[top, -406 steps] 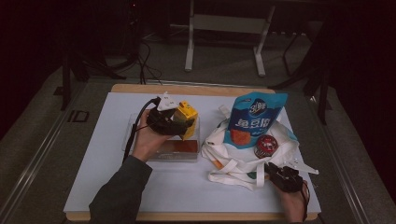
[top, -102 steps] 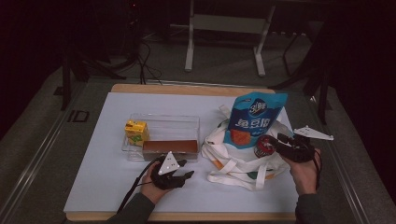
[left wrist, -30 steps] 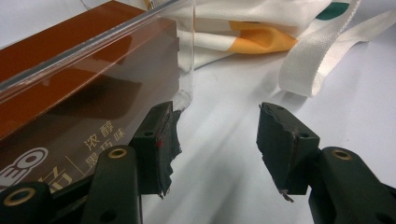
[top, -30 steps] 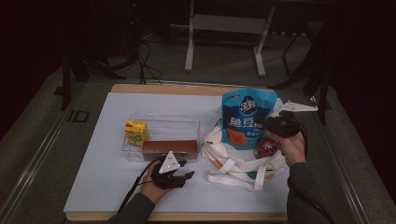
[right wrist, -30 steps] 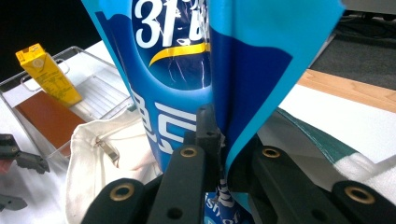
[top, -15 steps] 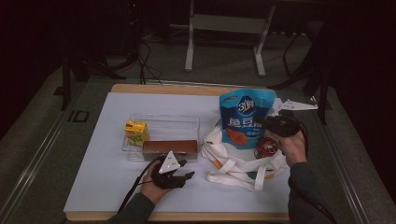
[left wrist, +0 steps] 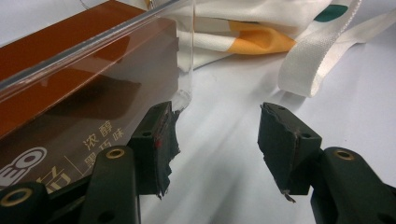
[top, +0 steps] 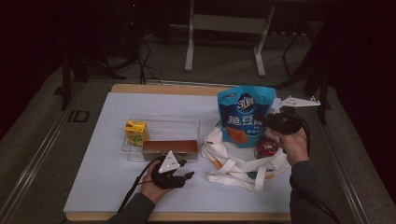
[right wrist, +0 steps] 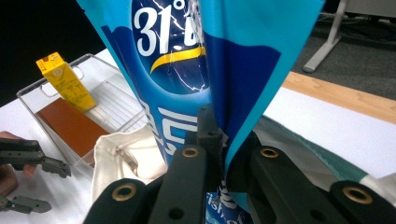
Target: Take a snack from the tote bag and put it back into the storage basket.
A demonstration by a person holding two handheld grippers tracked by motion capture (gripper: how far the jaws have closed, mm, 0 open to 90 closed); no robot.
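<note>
We have the right gripper (top: 268,120) clenched on the edge of the blue snack bag (top: 243,115), held upright over the tote bag (top: 238,161). The left gripper (top: 187,176) rests released on the table (top: 93,172), beside the clear tray (top: 187,125). Best lift the snack bag straight, clear of the tote straps, keeping the pinch firm.

Left gripper (top: 180,175) rests low, jaws apart; right gripper (top: 265,122) raised, jaws clamped.

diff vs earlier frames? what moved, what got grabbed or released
Right claw came in from the tote's right and clamped the blue snack bag, now lifted and shifted left. Left claw released the yellow carton into the clear tray and rests open. Tote and can unchanged.
</note>
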